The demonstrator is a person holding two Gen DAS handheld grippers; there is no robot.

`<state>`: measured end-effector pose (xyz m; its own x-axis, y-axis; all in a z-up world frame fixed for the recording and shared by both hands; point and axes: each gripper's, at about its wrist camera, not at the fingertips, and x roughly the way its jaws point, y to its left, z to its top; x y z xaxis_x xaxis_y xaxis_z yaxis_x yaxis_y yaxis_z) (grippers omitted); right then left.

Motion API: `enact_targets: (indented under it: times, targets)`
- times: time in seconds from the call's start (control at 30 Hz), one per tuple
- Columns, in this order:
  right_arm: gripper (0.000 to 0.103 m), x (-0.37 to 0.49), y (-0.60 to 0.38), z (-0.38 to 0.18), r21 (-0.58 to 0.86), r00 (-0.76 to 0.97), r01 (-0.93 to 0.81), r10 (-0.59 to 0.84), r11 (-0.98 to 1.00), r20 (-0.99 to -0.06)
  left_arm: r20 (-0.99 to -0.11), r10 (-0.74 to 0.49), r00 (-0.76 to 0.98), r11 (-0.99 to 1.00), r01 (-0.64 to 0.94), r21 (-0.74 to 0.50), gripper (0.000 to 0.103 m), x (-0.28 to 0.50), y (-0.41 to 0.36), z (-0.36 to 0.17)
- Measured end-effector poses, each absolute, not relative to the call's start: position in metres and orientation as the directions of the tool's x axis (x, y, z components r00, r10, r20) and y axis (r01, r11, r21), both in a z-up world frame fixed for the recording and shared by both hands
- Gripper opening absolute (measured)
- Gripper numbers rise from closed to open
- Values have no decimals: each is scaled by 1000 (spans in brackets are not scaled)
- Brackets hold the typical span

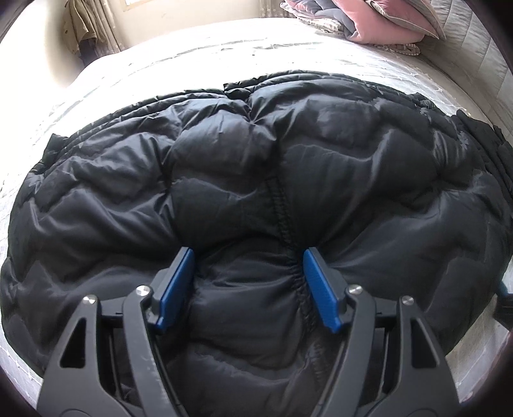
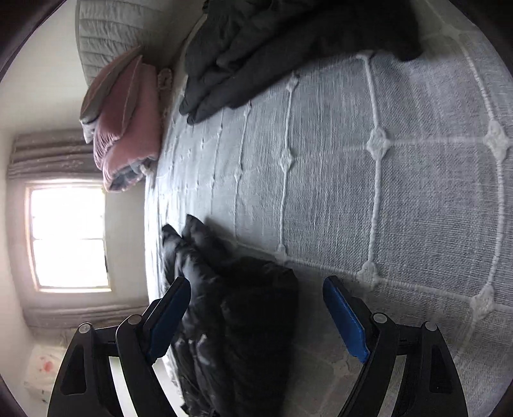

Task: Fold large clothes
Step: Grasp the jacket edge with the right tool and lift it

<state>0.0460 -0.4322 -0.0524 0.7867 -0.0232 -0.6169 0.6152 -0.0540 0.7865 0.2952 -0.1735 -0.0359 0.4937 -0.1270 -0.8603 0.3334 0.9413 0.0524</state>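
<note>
A large black quilted down jacket lies spread on a bed with a pale quilted cover. My left gripper is open, its blue pads pressed down on the jacket on either side of a puffy section beside a stitched seam. In the right wrist view, rolled sideways, my right gripper is open around a folded black part of the jacket lying on the cover. Another dark part of the jacket lies further off at the top of that view.
A stack of pink and grey pillows and blankets sits at the head of the bed, and also shows in the right wrist view. A bright window with curtains is beyond the bed. Clothes hang by the far wall.
</note>
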Motion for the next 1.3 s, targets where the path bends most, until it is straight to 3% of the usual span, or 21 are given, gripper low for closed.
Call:
enact_targets:
  times: [0.2,0.3,0.37,0.5,0.57,0.67,0.83,1.0,1.2,1.3]
  targets:
    - [87,99,-393,-58,823,801,564,200,61,-564,-877,-136,461,951,310,16,71,300,-169,-34]
    - [85,114,-374,-47,810,793,569,169,139,-586,-866,-155,476,955,297,-7,71,299,-170,-36]
    - [69,124,-370,-47,821,800,547,187,162,-570,-855,-162,492,955,298,-10,71,297,-170,-37]
    - [47,135,-368,-43,797,783,561,170,222,-599,-849,-183,496,952,304,-28,71,294,-167,-36]
    - [28,128,-361,-45,811,795,549,173,201,-581,-845,-189,501,951,307,-31,71,292,-167,-37]
    - [17,120,-367,-43,861,841,479,192,168,-506,-841,-216,497,946,321,-53,71,287,-166,-37]
    - [13,112,-358,5,883,899,349,152,313,-410,-832,-309,460,925,350,-150,71,281,-162,-32]
    - [13,105,-325,76,752,935,219,85,622,-343,-816,-415,402,888,375,-266,71,273,-165,-29]
    - [13,98,-321,85,693,934,238,35,680,-355,-813,-412,412,887,386,-254,71,263,-165,-26]
    - [12,98,-333,81,705,932,261,18,660,-362,-790,-481,380,864,357,-354,71,265,-141,-9]
